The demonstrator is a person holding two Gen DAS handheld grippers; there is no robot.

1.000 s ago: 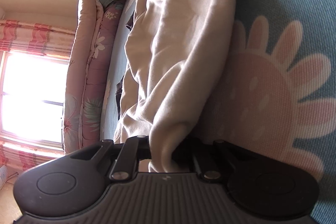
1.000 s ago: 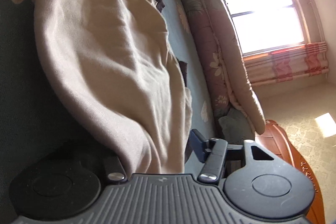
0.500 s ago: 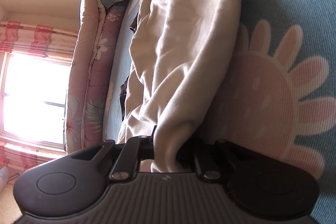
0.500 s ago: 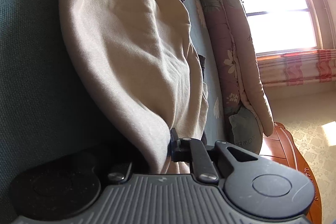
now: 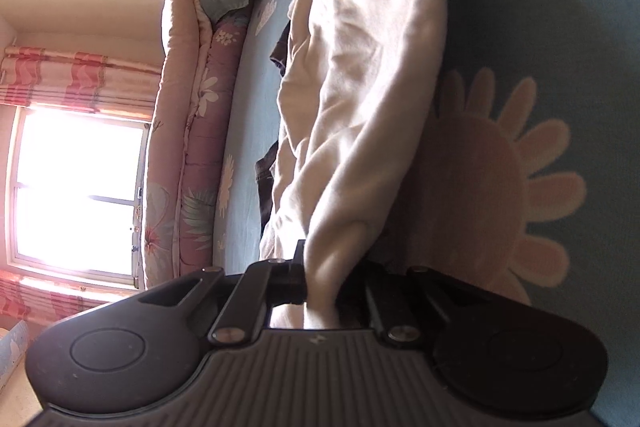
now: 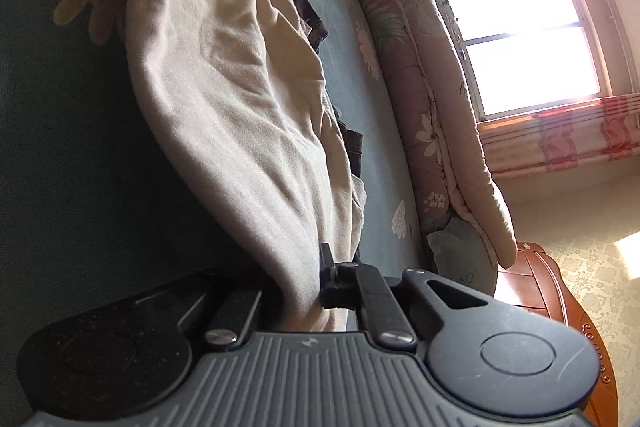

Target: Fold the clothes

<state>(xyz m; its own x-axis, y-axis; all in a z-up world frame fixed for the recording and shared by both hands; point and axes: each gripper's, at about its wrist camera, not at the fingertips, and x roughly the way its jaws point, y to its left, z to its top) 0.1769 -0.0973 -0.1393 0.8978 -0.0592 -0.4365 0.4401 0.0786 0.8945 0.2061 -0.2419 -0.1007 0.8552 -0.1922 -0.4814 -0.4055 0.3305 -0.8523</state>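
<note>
A blue-green bedspread printed with pale pink daisies (image 5: pixel 520 187) fills both views, with a rolled floral quilt in pink and mauve (image 5: pixel 188 147) lying along its far side toward the window. Across the spread lies the cream knit garment (image 5: pixel 372 67), doubled into a long soft roll that runs from 6 o'clock up to 12 in each view — a dark brown cloth (image 6: pixel 312 23) peeps from beneath it. The left gripper (image 5: pixel 320 291) pinches one end of the roll; the right gripper (image 6: pixel 308 287) pinches the other. Judged from this, the fold is being carried: both ends should travel level and taut, and be laid down together, so the edges match.
</note>
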